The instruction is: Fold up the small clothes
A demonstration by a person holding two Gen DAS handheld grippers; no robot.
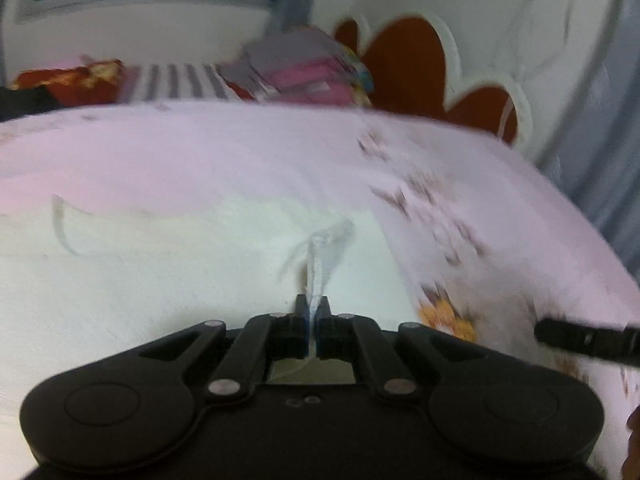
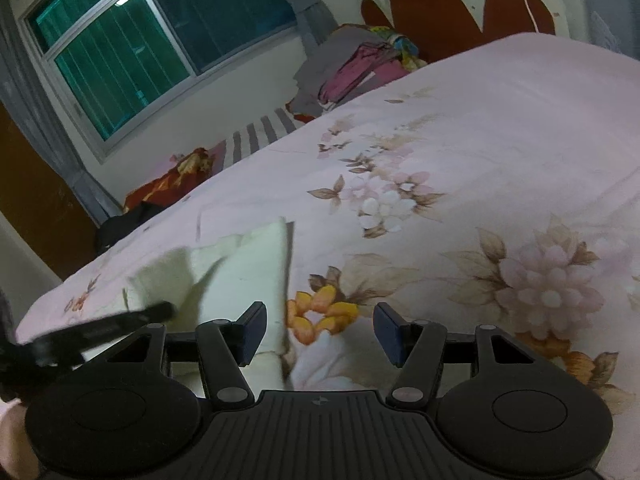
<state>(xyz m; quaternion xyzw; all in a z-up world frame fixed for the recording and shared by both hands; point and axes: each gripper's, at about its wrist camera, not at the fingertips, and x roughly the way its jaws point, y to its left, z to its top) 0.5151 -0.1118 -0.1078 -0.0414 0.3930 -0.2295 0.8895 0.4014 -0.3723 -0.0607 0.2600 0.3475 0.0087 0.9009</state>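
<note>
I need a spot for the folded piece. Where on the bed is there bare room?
Free: the floral bedspread right of the cream cloth, up to the headboard. Crowded: the far left edge, with the clothes pile and red bundle. The left tongs pinch the cloth.

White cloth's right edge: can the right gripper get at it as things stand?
Probably yes. The right gripper is open and empty, the white cloth has its edge by the left finger, with only floral bedsheet around. The left gripper pinches another part.
</note>
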